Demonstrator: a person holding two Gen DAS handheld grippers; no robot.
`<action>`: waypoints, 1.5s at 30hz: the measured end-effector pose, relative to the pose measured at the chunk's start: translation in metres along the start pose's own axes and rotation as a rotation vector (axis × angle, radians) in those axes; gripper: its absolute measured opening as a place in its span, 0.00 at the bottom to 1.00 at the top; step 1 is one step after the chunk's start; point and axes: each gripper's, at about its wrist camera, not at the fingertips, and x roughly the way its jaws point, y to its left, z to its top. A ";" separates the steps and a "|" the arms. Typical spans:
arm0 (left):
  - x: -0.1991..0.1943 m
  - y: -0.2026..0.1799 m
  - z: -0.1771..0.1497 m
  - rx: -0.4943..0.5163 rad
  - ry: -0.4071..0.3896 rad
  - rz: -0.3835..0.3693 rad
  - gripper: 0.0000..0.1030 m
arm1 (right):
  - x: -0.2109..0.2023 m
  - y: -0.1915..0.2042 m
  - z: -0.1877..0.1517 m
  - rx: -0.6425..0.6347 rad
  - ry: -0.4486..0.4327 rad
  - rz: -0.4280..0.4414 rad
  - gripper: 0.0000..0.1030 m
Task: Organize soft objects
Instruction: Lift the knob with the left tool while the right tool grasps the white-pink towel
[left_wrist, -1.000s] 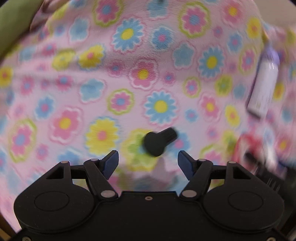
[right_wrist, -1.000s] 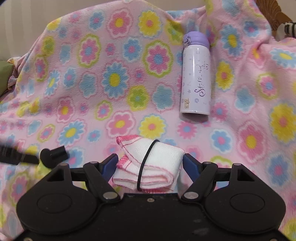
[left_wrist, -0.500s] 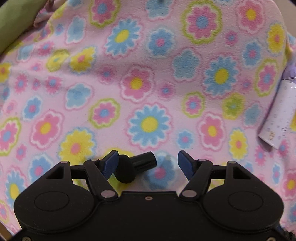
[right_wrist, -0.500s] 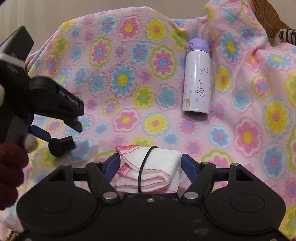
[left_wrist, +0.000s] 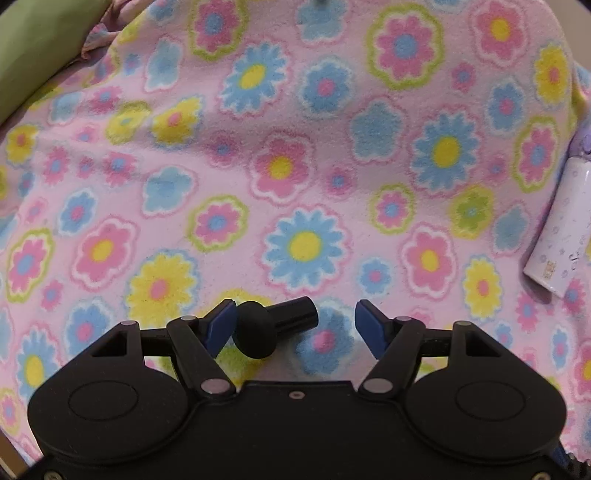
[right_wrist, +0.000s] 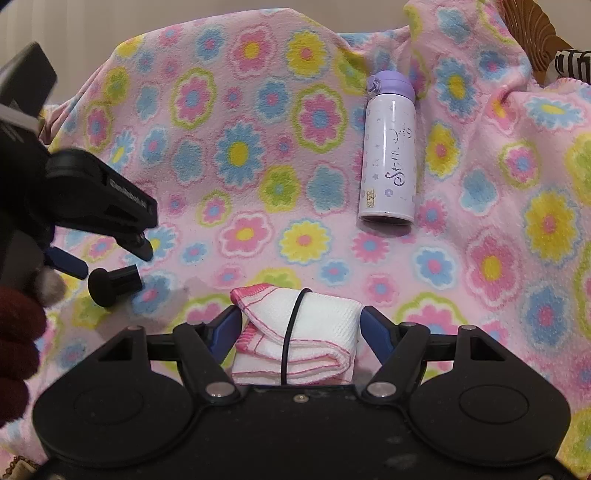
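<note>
Since a moment ago my left claw (left_wrist: 295, 321) slid over so the little black knob (left_wrist: 275, 326) sits between its blue pads, right against the left one, jaws half open and not pinching. My right claw (right_wrist: 299, 328) hugs the folded white cloth (right_wrist: 299, 332) on the flowered blanket (right_wrist: 258, 147), squeezing gently. I should press softly so the black band (right_wrist: 290, 332) stays on.

My 2 wrist cameras looked down from close over the flowered blanket (left_wrist: 295, 166); both views shared the black knob (right_wrist: 114, 284) and purple bottle (right_wrist: 389, 155).
</note>
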 end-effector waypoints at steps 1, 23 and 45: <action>0.002 -0.001 0.000 0.000 -0.002 0.016 0.64 | 0.000 -0.001 0.001 0.003 0.001 0.004 0.69; 0.010 0.028 0.005 -0.016 0.055 -0.026 0.56 | -0.003 0.006 0.005 -0.049 -0.007 0.001 0.69; 0.032 0.020 0.002 0.022 0.084 -0.023 0.53 | 0.003 0.005 0.003 -0.093 0.016 -0.004 0.70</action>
